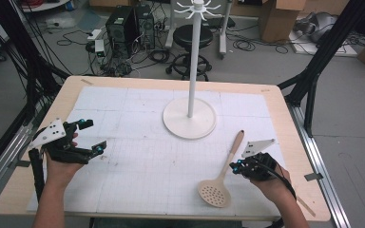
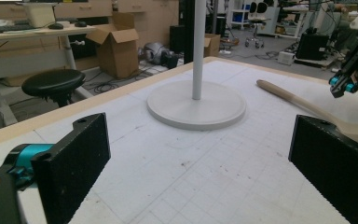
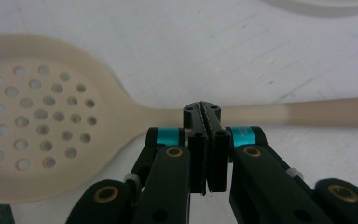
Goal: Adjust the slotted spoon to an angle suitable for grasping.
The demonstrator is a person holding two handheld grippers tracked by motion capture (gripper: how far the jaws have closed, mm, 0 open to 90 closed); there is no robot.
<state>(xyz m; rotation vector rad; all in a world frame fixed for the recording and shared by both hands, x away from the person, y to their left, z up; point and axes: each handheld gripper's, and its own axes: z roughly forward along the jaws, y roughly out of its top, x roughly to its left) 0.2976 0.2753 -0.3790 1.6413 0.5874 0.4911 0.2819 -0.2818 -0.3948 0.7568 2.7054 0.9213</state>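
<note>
A cream slotted spoon [image 1: 216, 192] lies on the white gridded mat, head toward the front edge, handle pointing at the white hook stand [image 1: 190, 124]. My right gripper [image 1: 239, 166] is shut, jaws pressed flat together, tips against the near side of the handle, nothing between them. In the right gripper view the perforated spoon head [image 3: 42, 116] lies at left and the handle runs across behind the right gripper's tips [image 3: 202, 108]. My left gripper [image 1: 95, 135] hovers at the table's left, open and holding nothing. The left gripper view has the left gripper [image 2: 198, 140], stand base [image 2: 196, 109] and spoon handle [image 2: 289, 95].
The stand's tall pole [image 1: 193, 57] rises from a round base at mid-table, with hooks at its top. The wooden table edge [image 1: 285, 118] borders the mat. A black stool [image 1: 192, 35], computers and boxes sit on the floor beyond the table.
</note>
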